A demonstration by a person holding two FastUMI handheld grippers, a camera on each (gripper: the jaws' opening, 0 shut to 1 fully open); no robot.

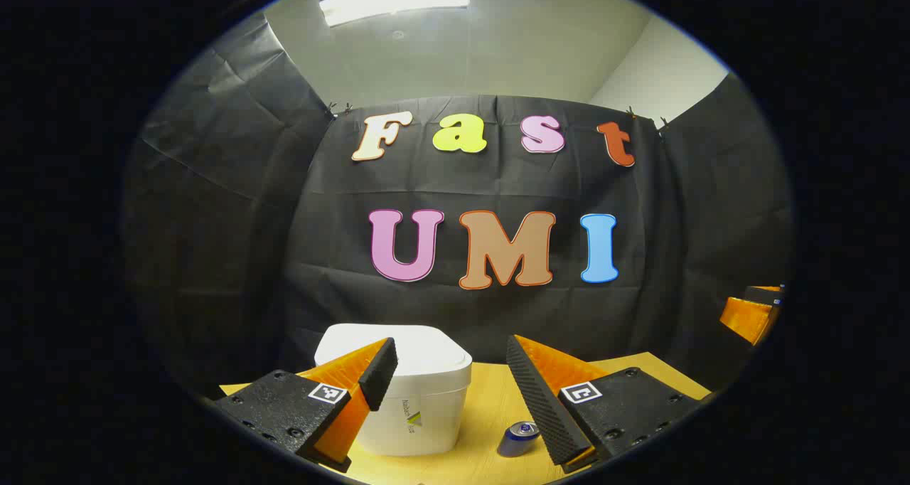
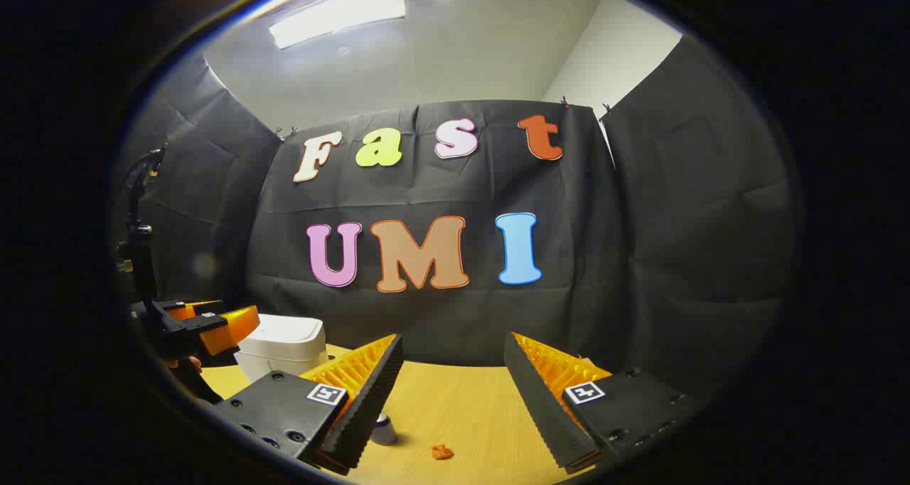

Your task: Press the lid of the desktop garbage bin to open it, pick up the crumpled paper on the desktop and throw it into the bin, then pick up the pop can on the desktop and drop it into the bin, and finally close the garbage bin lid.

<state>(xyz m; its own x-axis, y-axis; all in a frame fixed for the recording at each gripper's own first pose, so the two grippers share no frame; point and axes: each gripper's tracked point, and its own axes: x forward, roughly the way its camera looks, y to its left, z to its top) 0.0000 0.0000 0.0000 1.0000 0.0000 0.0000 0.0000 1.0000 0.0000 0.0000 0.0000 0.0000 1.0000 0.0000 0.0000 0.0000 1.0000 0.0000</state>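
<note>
1. The white plastic desktop garbage bin (image 1: 419,400), squarish with rounded corners, stands on the light wooden tabletop (image 1: 483,407) close to the black cloth wall; its lid (image 1: 419,353) lies flat and shut on top.
2. In the left gripper view the left gripper (image 1: 451,371) hangs above the tabletop just in front of the bin, jaws wide apart and holding nothing. One of its fingers (image 1: 377,375) overlaps the bin's front upper edge in the picture; whether it touches the bin cannot be told.
3. The blue metal pop can (image 1: 519,439) lies on its side on the tabletop, just to the right of the bin, seen between the left gripper's two fingers.
4. In the right gripper view the right gripper (image 2: 451,371) is held over the tabletop well to the right of the bin (image 2: 281,350), jaws spread open and empty.
5. From that view the small orange crumpled paper (image 2: 442,452) rests on the tabletop (image 2: 462,407) to the right of the bin, with the pop can (image 2: 384,429) between paper and bin, partly hidden behind a finger.
6. The left gripper (image 2: 213,328) also shows there, just in front of the bin; how its jaws stand cannot be told from that angle.
</note>
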